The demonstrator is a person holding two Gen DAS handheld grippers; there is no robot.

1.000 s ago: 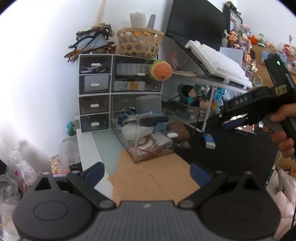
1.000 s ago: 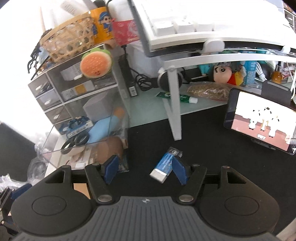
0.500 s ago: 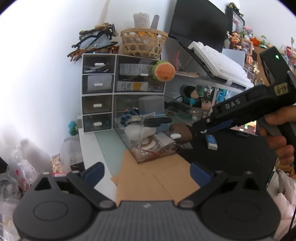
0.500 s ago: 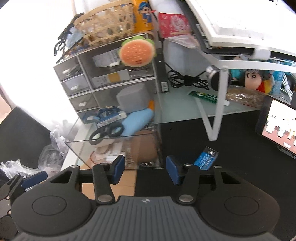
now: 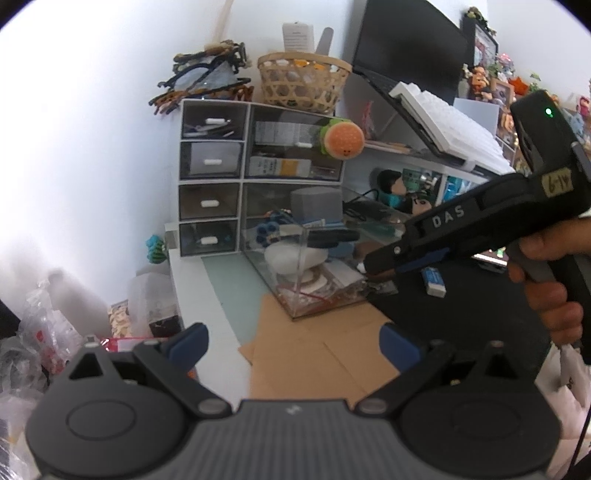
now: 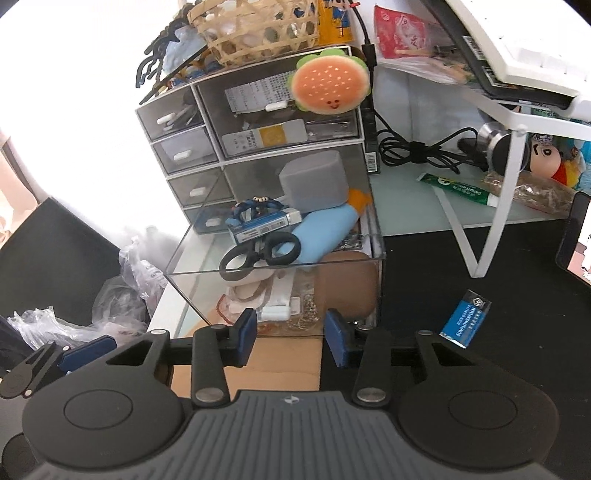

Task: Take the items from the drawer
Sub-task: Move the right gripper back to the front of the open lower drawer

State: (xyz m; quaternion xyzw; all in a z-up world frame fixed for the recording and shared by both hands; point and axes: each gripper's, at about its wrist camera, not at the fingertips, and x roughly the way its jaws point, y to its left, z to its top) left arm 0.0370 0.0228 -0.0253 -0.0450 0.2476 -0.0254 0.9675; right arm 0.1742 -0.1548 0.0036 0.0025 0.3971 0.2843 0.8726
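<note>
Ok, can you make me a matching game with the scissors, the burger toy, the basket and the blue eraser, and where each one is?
Things:
1. scissors
2. burger toy
3. basket
4. blue eraser

Places:
A. on top of the drawer unit
B. on the black mat
C. inside the pulled-out clear drawer
D. stuck at the drawer unit's front, up high

Pairs: 1-C, 2-D, 3-A, 4-B

White wall (image 5: pixel 92 147) brightly lit, possibly window glare; black desk mat (image 6: pixel 480 314).
</note>
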